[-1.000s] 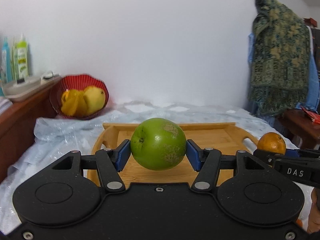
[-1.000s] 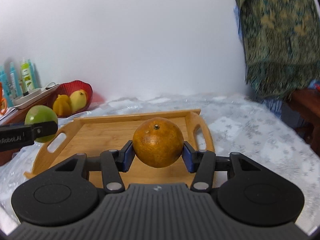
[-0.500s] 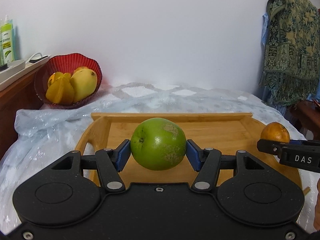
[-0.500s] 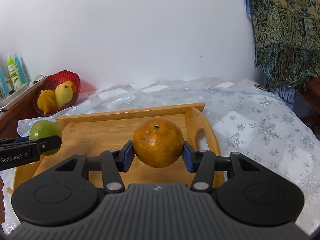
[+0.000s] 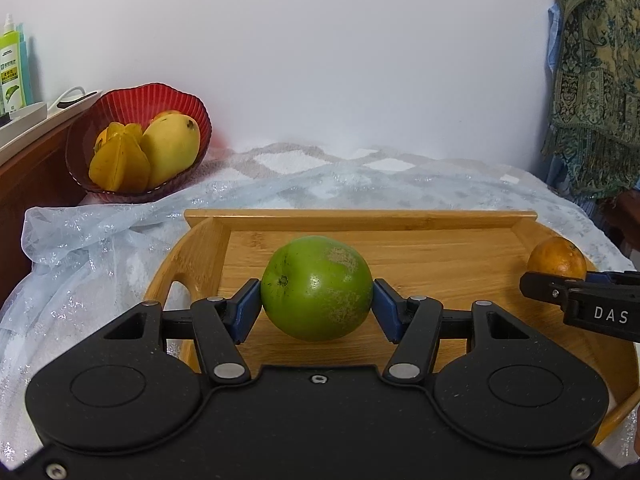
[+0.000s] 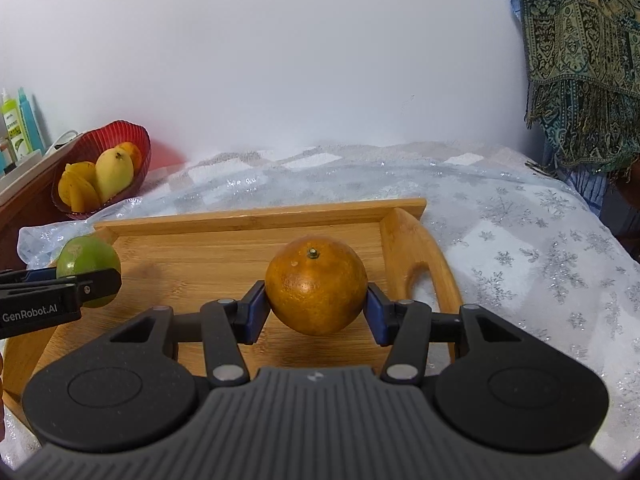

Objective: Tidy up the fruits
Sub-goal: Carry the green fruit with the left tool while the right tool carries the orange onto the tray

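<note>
Both grippers have come forward and lower over the rectangular bamboo tray [image 5: 360, 220], which now fills more of each view. The left gripper [image 5: 317, 304] pinches a round green fruit [image 5: 317, 288] above the tray's left half; the right gripper [image 6: 316, 304] pinches a round orange citrus [image 6: 316, 284] above its right half. Lower each fruit until it touches the wood before spreading the jaws, with both set well apart so neither rolls.

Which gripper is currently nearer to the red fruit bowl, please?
Left. The left gripper is over the tray's bowl-side end; the right gripper is over the far end from the red bowl.
</note>
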Demonstrator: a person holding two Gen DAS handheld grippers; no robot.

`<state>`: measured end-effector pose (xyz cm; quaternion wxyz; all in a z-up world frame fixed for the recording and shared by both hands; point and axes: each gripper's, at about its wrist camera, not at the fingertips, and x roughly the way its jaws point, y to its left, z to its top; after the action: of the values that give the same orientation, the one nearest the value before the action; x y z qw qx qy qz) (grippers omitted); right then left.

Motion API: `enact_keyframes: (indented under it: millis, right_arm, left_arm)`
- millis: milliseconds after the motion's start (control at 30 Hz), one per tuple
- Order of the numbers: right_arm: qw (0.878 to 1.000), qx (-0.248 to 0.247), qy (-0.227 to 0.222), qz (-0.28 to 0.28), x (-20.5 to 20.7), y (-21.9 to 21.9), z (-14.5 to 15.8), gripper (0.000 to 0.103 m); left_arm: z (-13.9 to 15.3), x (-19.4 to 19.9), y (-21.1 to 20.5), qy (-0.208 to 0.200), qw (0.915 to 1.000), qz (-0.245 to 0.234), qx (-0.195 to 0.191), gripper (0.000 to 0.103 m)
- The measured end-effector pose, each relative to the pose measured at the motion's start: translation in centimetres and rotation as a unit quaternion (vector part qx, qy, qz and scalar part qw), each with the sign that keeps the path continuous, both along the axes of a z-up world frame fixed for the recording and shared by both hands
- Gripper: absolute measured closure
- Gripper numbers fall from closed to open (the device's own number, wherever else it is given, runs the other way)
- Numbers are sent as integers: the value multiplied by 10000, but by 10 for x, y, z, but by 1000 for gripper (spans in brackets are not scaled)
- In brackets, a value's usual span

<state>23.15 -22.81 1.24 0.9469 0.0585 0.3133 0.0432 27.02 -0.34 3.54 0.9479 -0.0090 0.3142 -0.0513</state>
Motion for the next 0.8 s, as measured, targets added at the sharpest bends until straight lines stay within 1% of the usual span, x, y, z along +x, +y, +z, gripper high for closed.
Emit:
enact_keyframes:
  millis: [367,800]
  right_arm:
    - [10000,-63,58,31,3,4,-3,49]
    - [9998,-136,127,30,5,5,-5,48]
  left_arm:
    - [-6,1,-2,78,9999,13,94,46]
    - [-7,-1,-5,25,9997,-23,226,46]
